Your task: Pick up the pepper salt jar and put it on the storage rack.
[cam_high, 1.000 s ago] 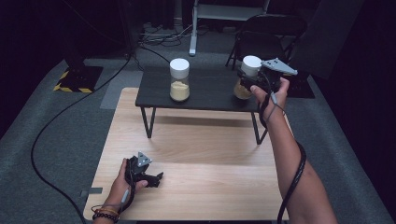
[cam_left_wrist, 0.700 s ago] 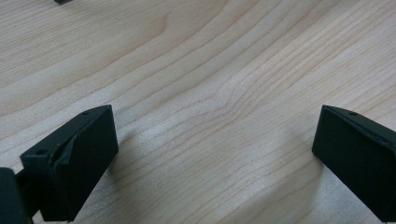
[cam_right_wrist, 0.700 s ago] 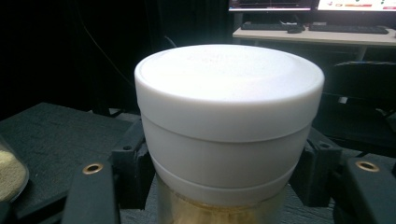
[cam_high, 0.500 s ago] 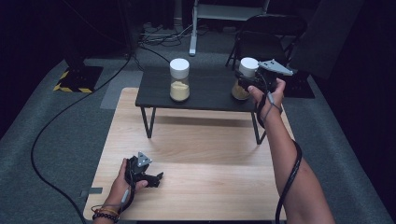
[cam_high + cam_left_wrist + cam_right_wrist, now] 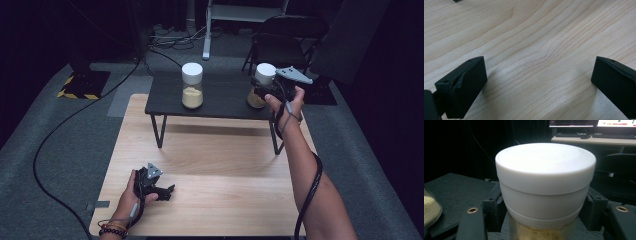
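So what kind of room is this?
Probably a lab or recording studio, not a home. The walls are dark, cables trail over grey carpet, and screens glow on a desk behind the jar.

The high view looks forward and down from above the person's near side, taking in the whole wooden table [image 5: 210,150] and the small black table [image 5: 220,97] at its far edge. The left gripper view rides close over the wooden tabletop [image 5: 536,45] at the near left, facing down onto bare grain. The right gripper view sits at the far right, facing away from the person (toward distant monitors [image 5: 594,123]), very near the white-lidded jar [image 5: 545,182], which the high view shares [image 5: 262,85].
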A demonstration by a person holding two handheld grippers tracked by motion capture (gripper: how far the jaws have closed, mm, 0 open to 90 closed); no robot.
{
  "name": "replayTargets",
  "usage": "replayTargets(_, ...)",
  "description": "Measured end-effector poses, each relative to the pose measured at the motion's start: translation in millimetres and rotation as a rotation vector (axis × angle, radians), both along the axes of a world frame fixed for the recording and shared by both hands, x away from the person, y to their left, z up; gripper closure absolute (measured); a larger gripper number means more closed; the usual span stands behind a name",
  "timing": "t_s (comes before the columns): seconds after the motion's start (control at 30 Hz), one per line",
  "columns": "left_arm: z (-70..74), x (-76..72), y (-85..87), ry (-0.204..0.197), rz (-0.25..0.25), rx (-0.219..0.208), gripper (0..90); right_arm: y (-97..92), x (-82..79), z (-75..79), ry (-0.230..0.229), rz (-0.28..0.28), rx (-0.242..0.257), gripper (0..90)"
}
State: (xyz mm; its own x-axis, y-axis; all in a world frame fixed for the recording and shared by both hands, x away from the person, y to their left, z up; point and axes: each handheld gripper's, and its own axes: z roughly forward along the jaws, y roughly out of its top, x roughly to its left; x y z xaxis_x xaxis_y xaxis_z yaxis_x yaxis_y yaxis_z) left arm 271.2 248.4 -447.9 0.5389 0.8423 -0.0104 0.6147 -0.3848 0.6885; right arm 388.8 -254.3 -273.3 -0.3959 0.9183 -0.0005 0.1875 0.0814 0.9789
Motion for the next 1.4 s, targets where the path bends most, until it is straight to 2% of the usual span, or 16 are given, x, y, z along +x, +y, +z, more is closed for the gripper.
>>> replayTargets(0.4, 0.0, 0.0, 0.0, 0.000, 0.000, 0.000, 0.5, -7.8, 3.9, 0.7, 0.005, 0.018, -0.009, 23.7)
replayTargets(0.47, -0.1, 0.1, 0.1, -0.001, -0.001, 0.000, 0.5, -7.5, 4.0, 1.5, 0.009, 0.013, -0.018, 17.0)
replayTargets(0.53, 0.0, 0.0, 0.0, 0.000, 0.000, 0.000, 0.5, -5.8, 2.1, 1.0, -0.002, -0.003, -0.033, 15.1)
replayTargets(0.63, -0.1, 0.1, 0.1, 0.000, -0.001, 0.000, 0.5, -5.6, -0.1, 0.6, -0.013, -0.016, -0.029, 5.8)
replayTargets(0.73, 0.0, 0.0, 0.0, 0.000, 0.000, 0.000, 0.5, -4.7, -1.3, 1.1, -0.024, -0.020, -0.041, 2.6)
replayTargets(0.9, 0.0, 0.0, 0.0, 0.000, 0.000, 0.000, 0.5, -9.4, -3.7, 3.4, -0.028, -0.001, -0.058, 2.1)
replayTargets(1.0, -0.1, 0.2, 0.3, -0.001, -0.002, -0.001, 0.5, -11.8, -9.4, 1.0, -0.047, -0.014, -0.044, 2.1)
replayTargets(1.17, -0.1, 0.3, 0.4, -0.001, -0.003, 0.000, 0.5, -13.6, -20.8, -3.4, -0.085, -0.034, -0.051, 1.5)
replayTargets(1.3, 0.0, 0.4, 0.4, 0.000, -0.003, 0.000, 0.5, -21.4, -26.3, -6.6, -0.091, 0.017, -0.032, 1.5)
replayTargets(1.4, -0.1, 0.4, 0.4, -0.001, -0.004, 0.000, 0.5, -21.2, -32.0, -9.1, -0.104, 0.026, -0.063, 1.5)
